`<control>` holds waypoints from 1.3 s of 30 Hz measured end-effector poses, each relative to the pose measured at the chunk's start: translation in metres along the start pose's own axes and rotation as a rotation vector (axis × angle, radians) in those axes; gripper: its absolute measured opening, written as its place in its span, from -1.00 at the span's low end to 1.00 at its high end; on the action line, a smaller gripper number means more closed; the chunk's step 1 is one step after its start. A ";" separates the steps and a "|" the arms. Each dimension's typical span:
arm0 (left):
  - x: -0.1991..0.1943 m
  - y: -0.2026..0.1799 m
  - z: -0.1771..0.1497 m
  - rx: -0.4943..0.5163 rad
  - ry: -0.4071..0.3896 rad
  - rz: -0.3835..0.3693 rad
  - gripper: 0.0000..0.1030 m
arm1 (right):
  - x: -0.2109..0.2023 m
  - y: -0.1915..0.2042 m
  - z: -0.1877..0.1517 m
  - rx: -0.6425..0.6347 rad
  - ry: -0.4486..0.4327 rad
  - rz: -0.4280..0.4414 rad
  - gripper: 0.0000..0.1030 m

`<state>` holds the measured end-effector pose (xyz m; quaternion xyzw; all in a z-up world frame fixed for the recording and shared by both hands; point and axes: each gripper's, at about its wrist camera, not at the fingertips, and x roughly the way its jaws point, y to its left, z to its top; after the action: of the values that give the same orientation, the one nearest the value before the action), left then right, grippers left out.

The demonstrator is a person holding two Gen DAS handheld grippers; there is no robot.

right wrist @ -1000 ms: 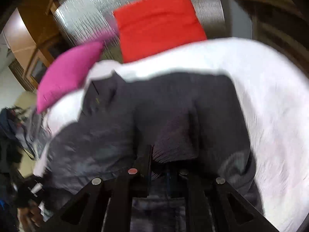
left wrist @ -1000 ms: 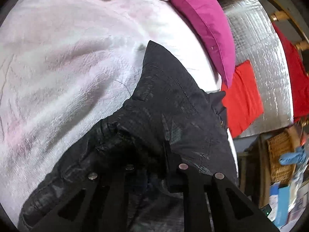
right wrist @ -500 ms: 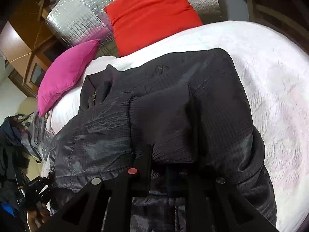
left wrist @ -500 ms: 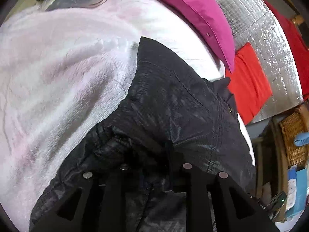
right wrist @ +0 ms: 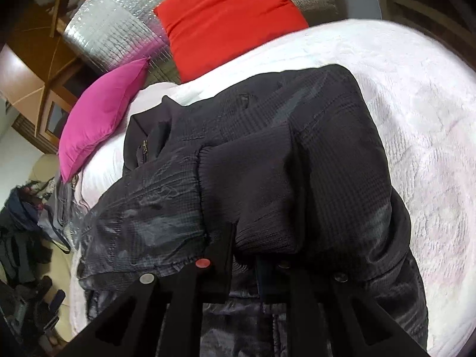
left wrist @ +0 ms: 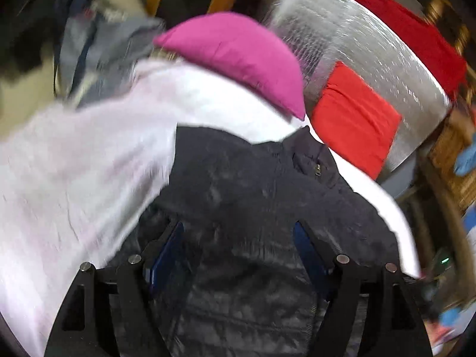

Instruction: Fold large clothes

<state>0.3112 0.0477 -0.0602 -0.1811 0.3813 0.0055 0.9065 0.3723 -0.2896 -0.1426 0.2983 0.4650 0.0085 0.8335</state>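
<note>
- Two views, left wrist first: the left tongs (left wrist: pixel 238 238) stand wide apart and are still opening, nothing pinched between them; the black jacket (left wrist: pixel 253 184) lies just ahead of and under them on the white bedspread (left wrist: pixel 74 178). Its collar with a small brass zip pull (left wrist: pixel 317 169) sits ahead and to the right of the tongs, near the pink cushion (left wrist: pixel 238 56) and red cushion (left wrist: pixel 354 119).
- The picture is smeared, so the jacket's near hem is hard to read.
- Right wrist: the right tongs (right wrist: pixel 244 255) are narrow and beginning to open, with the ribbed cuff (right wrist: pixel 253 196) of a sleeve folded across the body resting right at their tips. The pads look as if they are still nipping the cuff edge, though the fabric hides the contact.
- Handling, as I judge it: shiny shell cloth with light padding, so soft, light and slippery; it will slump and slide off a shallow pinch.
- Better holds would be the ribbed cuff, the collar or the hem seam, where layers bunch and give the pads something to bite.
</note>
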 end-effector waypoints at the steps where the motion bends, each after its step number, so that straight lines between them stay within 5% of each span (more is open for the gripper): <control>1: 0.004 -0.005 0.002 0.025 -0.003 0.024 0.49 | -0.002 0.002 0.000 -0.003 0.015 0.010 -0.44; 2: 0.007 -0.008 0.002 0.045 -0.002 0.043 0.49 | -0.005 0.003 -0.002 -0.019 0.032 0.037 0.08; 4: 0.015 -0.010 0.005 0.067 0.011 0.064 0.49 | -0.014 0.009 -0.005 -0.051 0.029 0.079 0.76; 10: 0.029 -0.019 0.002 0.096 0.026 0.095 0.49 | -0.040 0.013 -0.009 -0.081 0.006 0.042 0.78; 17: 0.035 -0.030 0.003 0.115 0.025 0.087 0.49 | -0.070 0.044 0.000 -0.146 -0.107 0.148 0.78; 24: 0.062 -0.053 0.005 0.171 0.013 0.071 0.51 | -0.015 0.048 0.016 -0.094 -0.001 0.213 0.78; 27: 0.080 -0.058 -0.002 0.185 0.060 0.068 0.51 | 0.011 0.024 0.014 -0.035 0.050 0.158 0.78; 29: 0.106 -0.064 -0.015 0.262 0.143 0.137 0.54 | 0.013 0.016 0.014 -0.023 0.044 0.188 0.77; 34: 0.099 -0.066 -0.014 0.277 0.103 0.151 0.63 | -0.002 0.035 0.021 -0.068 0.020 0.146 0.77; 39: 0.078 -0.077 -0.014 0.275 0.047 0.097 0.62 | -0.001 0.055 0.038 -0.081 0.003 0.237 0.77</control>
<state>0.3680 -0.0391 -0.0986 -0.0365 0.4078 -0.0075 0.9123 0.4156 -0.2629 -0.0990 0.3173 0.4272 0.1261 0.8372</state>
